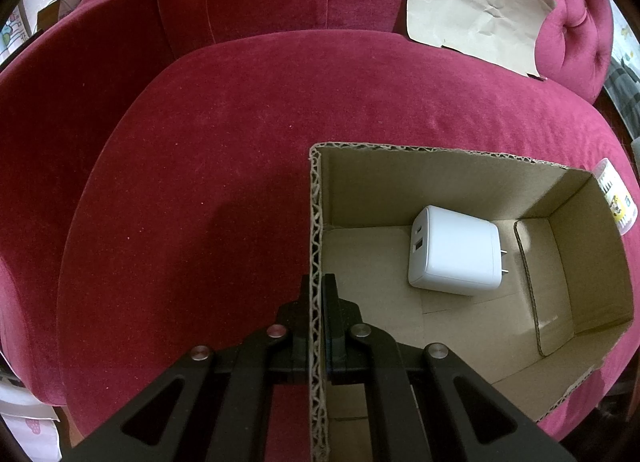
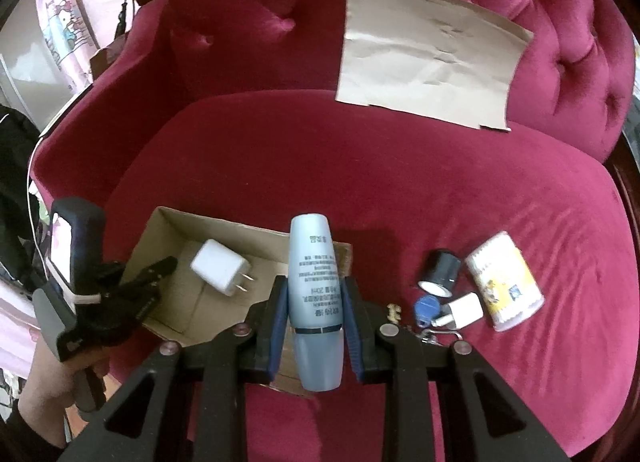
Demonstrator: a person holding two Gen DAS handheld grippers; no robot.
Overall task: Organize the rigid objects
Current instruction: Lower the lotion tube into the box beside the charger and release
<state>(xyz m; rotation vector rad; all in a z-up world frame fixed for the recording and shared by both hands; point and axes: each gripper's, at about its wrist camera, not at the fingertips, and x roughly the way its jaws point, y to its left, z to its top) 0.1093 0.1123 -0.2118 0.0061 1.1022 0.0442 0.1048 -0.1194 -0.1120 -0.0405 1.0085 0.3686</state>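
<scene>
One cardboard box (image 1: 440, 190) on the red sofa seat (image 1: 200, 182), top open. Inside it, one white charger (image 1: 454, 252) lying flat on the box floor, two metal prongs sticking out of one end.

Left gripper (image 1: 318, 282) pinched tight on the box's left wall, one finger outside, one finger inside. Seen again from the right wrist camera as the left gripper (image 2: 160, 268), at the box edge, held by one hand (image 2: 48, 390).

Right gripper (image 2: 316, 290) closed on one pale blue bottle (image 2: 316, 294), a blue pad pressing on each side. Bottle lifted off the seat, in front of the box's near right corner, rounded end pointing away, small print on its side.

On the seat to the right of the box (image 2: 224, 238), a small pile close together: one black cap (image 2: 440, 272), one paper-wrapped tub (image 2: 504, 282) lying on its side, one small white plug (image 2: 464, 312), one blue round tag (image 2: 426, 307), one little gold charm (image 2: 395, 312). Cap and tub just beside each other; plug touching the tub.

One sheet of brown paper (image 2: 428, 54) leaning on the sofa back (image 2: 260, 14).
</scene>
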